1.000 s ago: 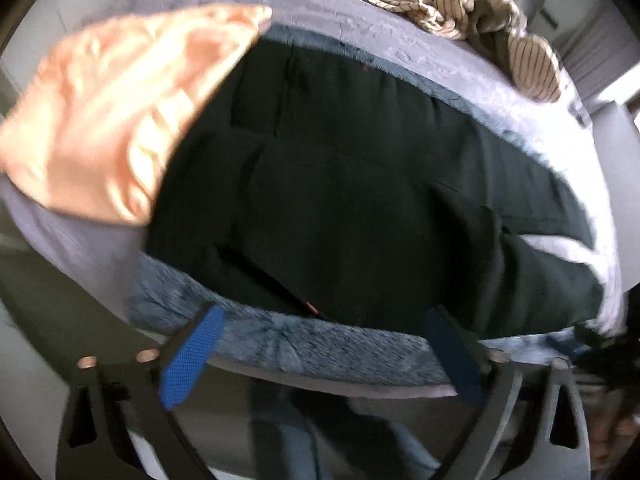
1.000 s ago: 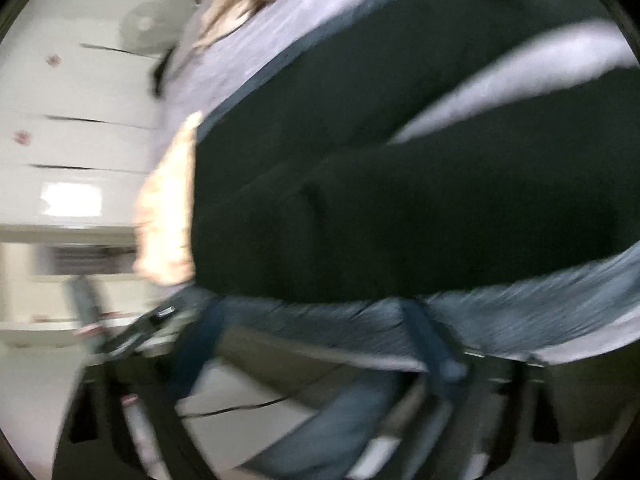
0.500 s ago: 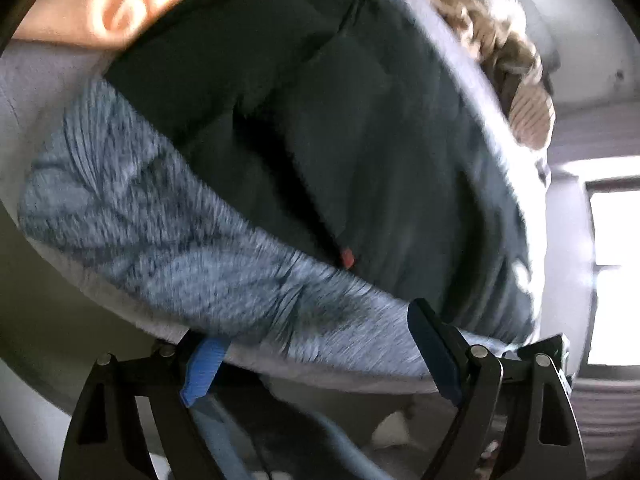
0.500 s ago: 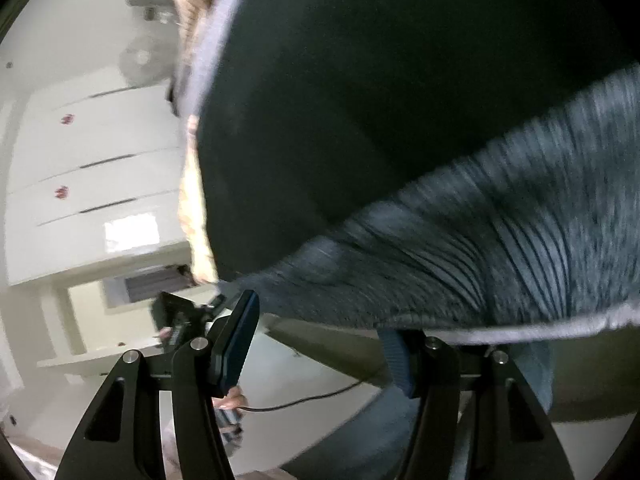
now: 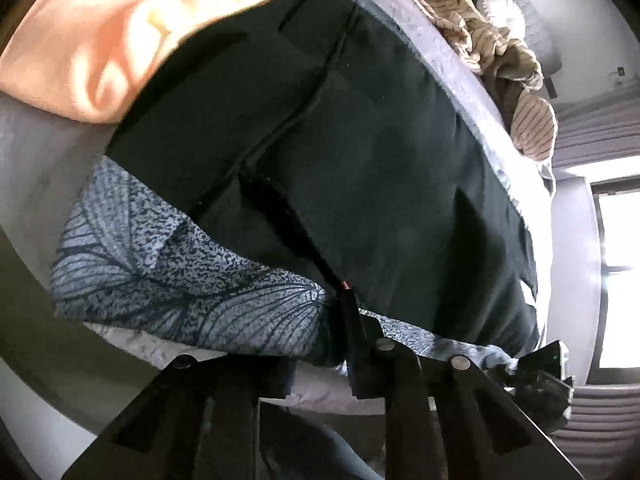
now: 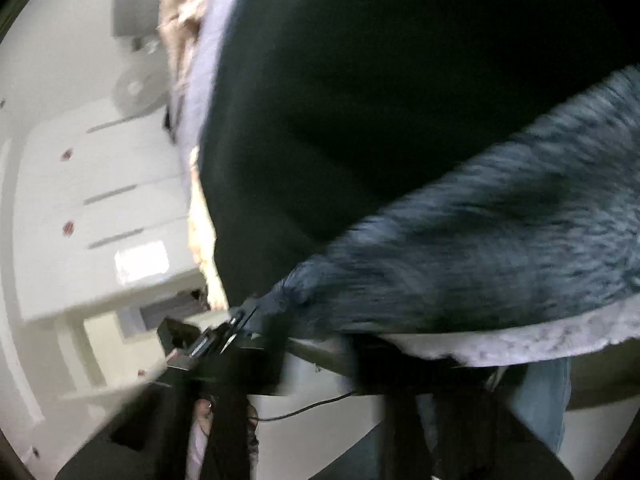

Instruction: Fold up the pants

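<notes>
Black pants (image 5: 360, 152) stretch toward twelve o'clock from both grippers; left gripper (image 5: 348, 308) pinches their near edge, right gripper's (image 6: 320, 344) jaws pressed together at the bed's (image 6: 520, 260) edge.

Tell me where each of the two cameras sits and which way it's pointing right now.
Left wrist: on the left claw, looking along its fingers down onto the black pants at the bed's edge; its dark claw frame shows.
Right wrist: on the right claw, aimed across the same pants toward white cupboards; its frame and a hand show.
Shared: pants, blue patterned blanket, striped cloth.
</notes>
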A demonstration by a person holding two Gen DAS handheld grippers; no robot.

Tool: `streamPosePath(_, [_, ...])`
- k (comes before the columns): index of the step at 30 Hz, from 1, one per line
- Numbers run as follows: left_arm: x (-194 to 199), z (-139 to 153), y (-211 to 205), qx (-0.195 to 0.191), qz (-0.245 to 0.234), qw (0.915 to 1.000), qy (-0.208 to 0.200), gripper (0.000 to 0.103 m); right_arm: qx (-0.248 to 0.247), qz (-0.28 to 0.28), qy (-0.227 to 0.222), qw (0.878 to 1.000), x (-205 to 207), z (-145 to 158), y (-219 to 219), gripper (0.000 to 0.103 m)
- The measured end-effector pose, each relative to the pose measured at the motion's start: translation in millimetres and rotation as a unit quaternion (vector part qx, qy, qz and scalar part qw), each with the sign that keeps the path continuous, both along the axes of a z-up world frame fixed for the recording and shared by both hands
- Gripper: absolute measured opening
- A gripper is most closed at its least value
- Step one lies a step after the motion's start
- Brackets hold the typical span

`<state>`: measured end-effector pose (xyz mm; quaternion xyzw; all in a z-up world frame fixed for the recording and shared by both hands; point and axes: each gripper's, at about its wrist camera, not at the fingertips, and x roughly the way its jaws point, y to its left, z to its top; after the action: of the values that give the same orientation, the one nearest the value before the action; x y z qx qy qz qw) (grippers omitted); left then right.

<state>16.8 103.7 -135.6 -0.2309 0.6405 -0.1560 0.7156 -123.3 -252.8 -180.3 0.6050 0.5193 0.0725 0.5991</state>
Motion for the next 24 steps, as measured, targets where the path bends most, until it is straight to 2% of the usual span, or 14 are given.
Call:
streamPosePath(2, [-2,17,-1,0.007,-0.007,0.9998,-0.015,0.016,0.003,-0.005,-0.019,1.000,-1,13,-2,0.009])
streamPosePath(5, [5,57,-7,0.010,-0.017,0.9982,-0.057,0.016,-0.025,0.018,-0.068,0.997,14,51,-3,0.009])
streamPosePath(9, [40,98,-19,0.007,-0.028,0.9932,-0.113,0.016,-0.060,0.046,-0.127,0.989,55,100,-17,0.009])
streamPosePath(13, [99,111,-45,0.015,-0.051,0.9870,-0.152,0.017,-0.097,0.061,-0.157,0.981,111,123,-43,0.009])
streamPosePath(16, [150,100,-63,0.027,-0.067,0.9834,-0.167,0.019,-0.121,0.067,-0.152,0.979,162,118,-61,0.009])
streamPosePath(18, [174,88,-73,0.044,-0.072,0.9820,-0.169,0.031,-0.132,0.065,-0.140,0.979,197,103,-71,0.009])
streamPosePath(19, [189,78,-76,0.058,-0.071,0.9807,-0.173,0.054,-0.134,0.063,-0.133,0.980,212,94,-72,0.009])
streamPosePath(20, [198,70,-76,0.084,-0.059,0.9784,-0.180,0.083,-0.135,0.064,-0.125,0.981,228,83,-74,0.009])
streamPosePath(21, [210,61,-75,0.114,-0.040,0.9740,-0.192,0.089,-0.136,0.066,-0.115,0.982,244,69,-75,0.009])
streamPosePath(22, [221,49,-76,0.124,-0.036,0.9740,-0.186,0.089,-0.140,0.066,-0.106,0.982,250,56,-79,0.010])
streamPosePath(24, [238,28,-74,0.135,-0.037,0.9786,-0.150,0.089,-0.149,0.060,-0.080,0.984,266,27,-78,0.012])
